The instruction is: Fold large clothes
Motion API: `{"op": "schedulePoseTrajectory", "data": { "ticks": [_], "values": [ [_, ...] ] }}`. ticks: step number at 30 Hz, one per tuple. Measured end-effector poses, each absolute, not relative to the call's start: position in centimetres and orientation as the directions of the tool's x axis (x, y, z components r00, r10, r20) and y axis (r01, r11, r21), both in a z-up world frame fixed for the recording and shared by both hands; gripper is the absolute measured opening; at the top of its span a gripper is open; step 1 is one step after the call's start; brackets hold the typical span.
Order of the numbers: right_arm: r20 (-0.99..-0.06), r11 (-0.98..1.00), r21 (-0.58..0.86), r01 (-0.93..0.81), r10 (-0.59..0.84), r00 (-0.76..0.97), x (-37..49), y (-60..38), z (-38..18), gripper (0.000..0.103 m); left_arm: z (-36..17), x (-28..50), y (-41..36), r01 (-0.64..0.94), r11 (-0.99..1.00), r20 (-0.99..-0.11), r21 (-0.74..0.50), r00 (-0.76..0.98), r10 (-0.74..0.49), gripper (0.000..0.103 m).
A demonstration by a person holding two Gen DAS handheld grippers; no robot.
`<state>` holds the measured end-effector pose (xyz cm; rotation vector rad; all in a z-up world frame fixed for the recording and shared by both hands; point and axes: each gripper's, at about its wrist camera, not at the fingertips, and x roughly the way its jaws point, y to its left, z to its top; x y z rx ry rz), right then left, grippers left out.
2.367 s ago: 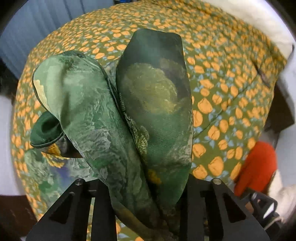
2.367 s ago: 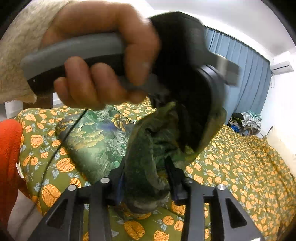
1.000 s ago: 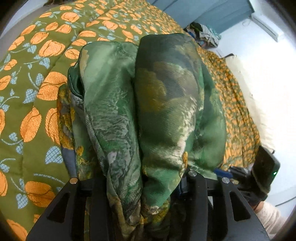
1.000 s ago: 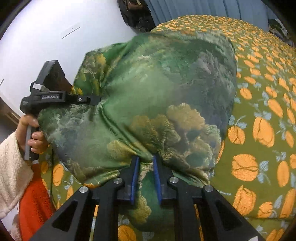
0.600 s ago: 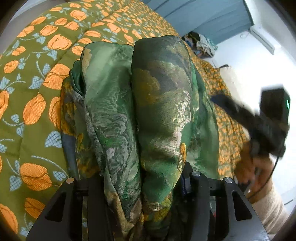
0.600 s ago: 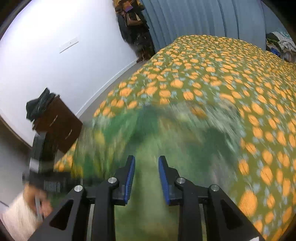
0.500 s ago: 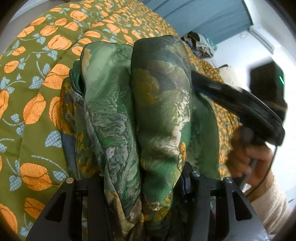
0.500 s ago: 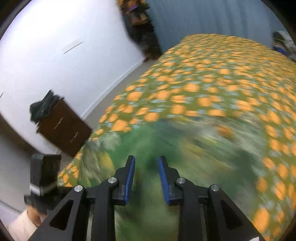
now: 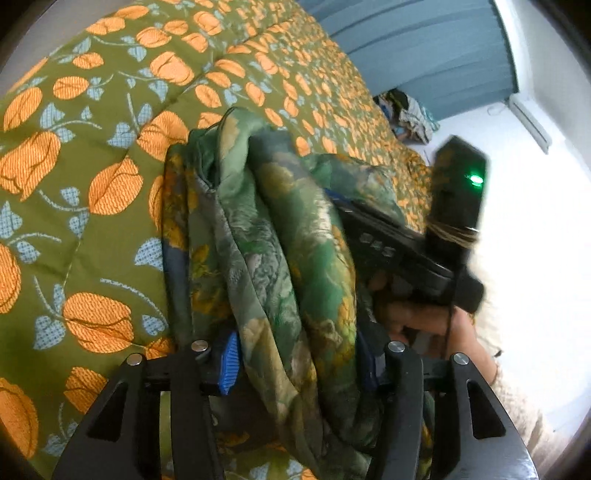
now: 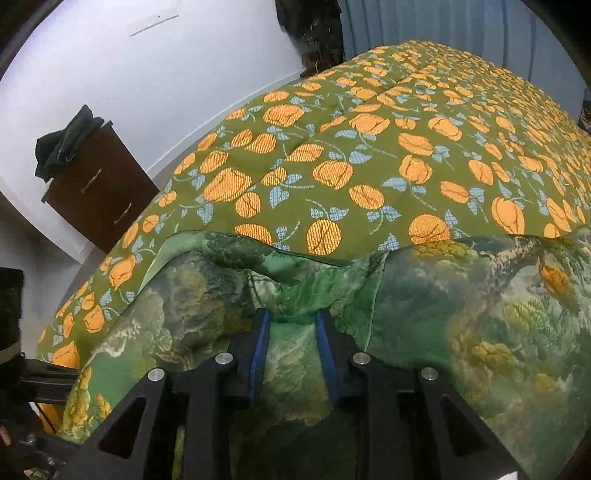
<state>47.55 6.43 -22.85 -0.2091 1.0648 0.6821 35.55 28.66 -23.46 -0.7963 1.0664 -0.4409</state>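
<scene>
Lying bunched on the floral quilt (image 9: 85, 229), the green printed garment (image 9: 280, 258) fills the space between the fingers of the left gripper (image 9: 295, 360). Its jaws have just been opening: a gap shows beside the left blue pad (image 9: 227, 363), the other pad is buried in folds, and whether the cloth remains pinched cannot be told. Just right of these fingers, partly behind the bundle, sits the right gripper (image 9: 391, 251), its handle in the person's hand (image 9: 417, 314); a black module with a green light (image 9: 460, 188) rises above it. Far beyond the fingertips hang blue curtains (image 9: 424, 48), with a heap of clothes (image 9: 410, 114) at their foot.

In the right wrist view, the right gripper (image 10: 291, 354) stands narrowly parted over the spread garment (image 10: 461, 314). Its jaws opened within the last second. A ridge of fabric lies at the fingertips, yet the blue pads (image 10: 258, 350) do not visibly press it. Ahead of the fingers the quilt (image 10: 369, 147) stretches bare. To their left stands a brown drawer cabinet (image 10: 99, 192) against the white wall (image 10: 166, 66), dark clothing (image 10: 64, 144) draped on top. A dark garment (image 10: 314, 33) hangs far ahead beside the curtains.
</scene>
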Motion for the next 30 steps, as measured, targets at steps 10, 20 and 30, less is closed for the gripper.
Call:
{"op": "schedulePoseTrajectory", "data": {
  "ticks": [10,20,30],
  "values": [
    [-0.777,0.743,0.181,-0.644,0.51,0.37,36.2,0.2,-14.2,0.028,-23.2,34.9,28.4,-0.031,0.666,-0.607,-0.745,0.446,-0.658,0.052],
    [-0.828,0.755,0.0,-0.655,0.367,0.423,30.2,3.8,-22.9,0.028,-23.1,34.7,27.2,-0.032,0.747,-0.682,-0.664,0.434,-0.588,0.052],
    [-0.761,0.756,-0.008,-0.655,0.42,0.495,29.2,2.7,-21.7,0.028,-18.2,31.5,25.6,-0.026,0.913,-0.755,-0.407,0.572,-0.32,0.069]
  ]
}}
